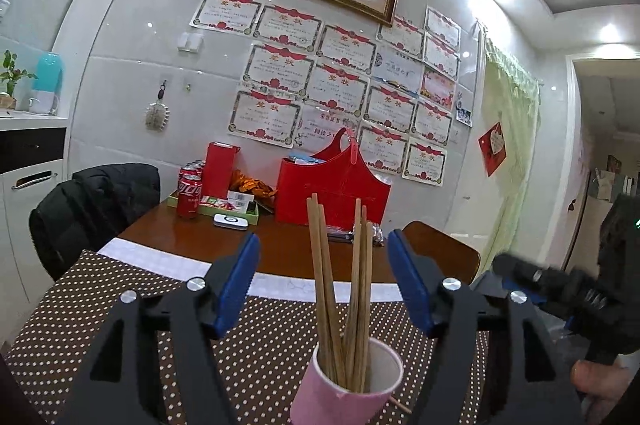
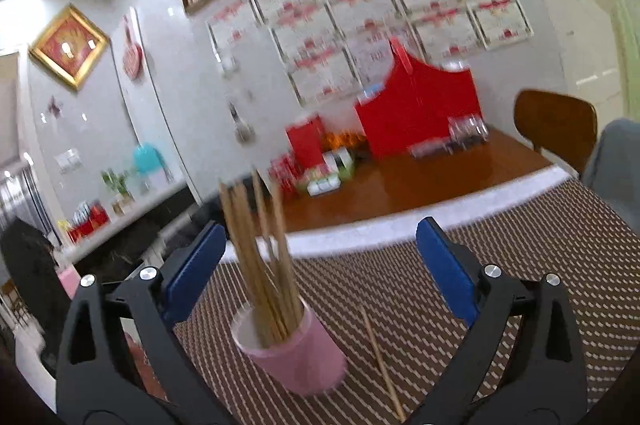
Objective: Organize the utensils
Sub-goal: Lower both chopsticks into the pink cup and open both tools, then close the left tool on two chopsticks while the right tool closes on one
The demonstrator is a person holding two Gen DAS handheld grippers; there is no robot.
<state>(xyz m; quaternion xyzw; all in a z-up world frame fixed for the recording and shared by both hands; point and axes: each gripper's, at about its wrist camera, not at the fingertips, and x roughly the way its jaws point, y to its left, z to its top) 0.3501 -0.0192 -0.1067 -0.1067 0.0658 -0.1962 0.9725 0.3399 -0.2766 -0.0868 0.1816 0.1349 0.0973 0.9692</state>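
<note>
- Left gripper [image 1: 324,281]: jaws stand wide, nothing between the pads; the chopsticks [image 1: 340,289] rise in the gap ahead of them without touching either blue pad.
- Right gripper [image 2: 320,261]: jaws likewise wide and holding nothing (this view is blurred); the cup sits ahead and slightly toward its left finger.
- Pink cup [image 1: 344,389]: stands upright on the dotted cloth [image 1: 120,305] that covers the near part of the surface; it holds a bundle of wooden chopsticks, tips down, their upper ends fanning apart. Upright storage probably keeps the sticks gathered and easy to reach.
- Loose chopstick [image 2: 382,365]: lies flat on the cloth just beside the cup, on its right in the right wrist view; judged the one utensil not yet put away.
- Far end of the surface: a red bag [image 1: 332,185], cola cans [image 1: 189,195] and a tray [image 1: 224,211] of small packets, well apart from the cup (no part of the task, it seems).
</note>
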